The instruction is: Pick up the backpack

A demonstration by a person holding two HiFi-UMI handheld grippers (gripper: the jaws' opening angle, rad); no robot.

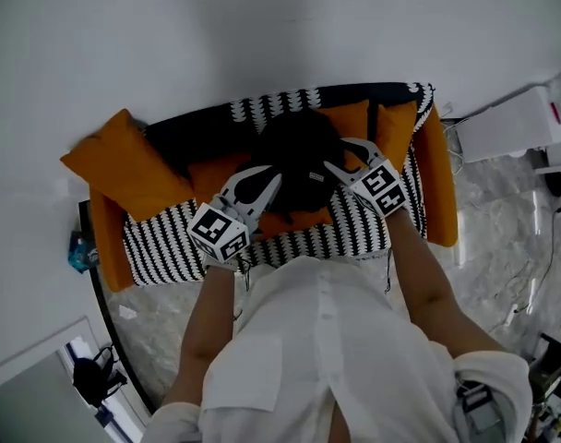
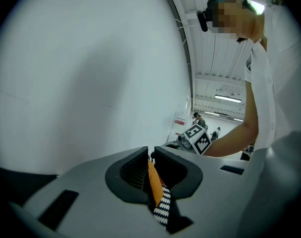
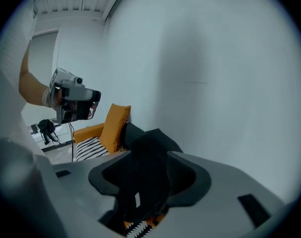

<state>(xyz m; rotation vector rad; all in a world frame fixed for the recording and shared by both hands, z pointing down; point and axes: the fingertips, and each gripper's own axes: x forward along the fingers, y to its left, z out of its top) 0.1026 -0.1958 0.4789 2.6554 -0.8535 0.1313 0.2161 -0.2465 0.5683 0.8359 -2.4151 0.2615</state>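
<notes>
A black backpack [image 1: 294, 155] sits on the seat of a black-and-white patterned sofa [image 1: 354, 233], leaning against its back among orange cushions. My left gripper [image 1: 278, 179] is shut and empty, its tip at the backpack's lower left edge. In the left gripper view its jaws [image 2: 151, 155] leave only a slit, through which orange fabric and the sofa pattern show. My right gripper [image 1: 334, 151] is open at the backpack's right side. In the right gripper view the backpack [image 3: 150, 143] fills the gap between the spread jaws [image 3: 145, 162]; I see no pad pressing on it.
A large orange cushion [image 1: 124, 164] lies on the sofa's left end, and an orange armrest [image 1: 439, 187] bounds the right end. A white wall rises right behind the sofa. A white appliance [image 1: 511, 123] and cables stand on the marble floor to the right. A black object [image 1: 91, 377] lies lower left.
</notes>
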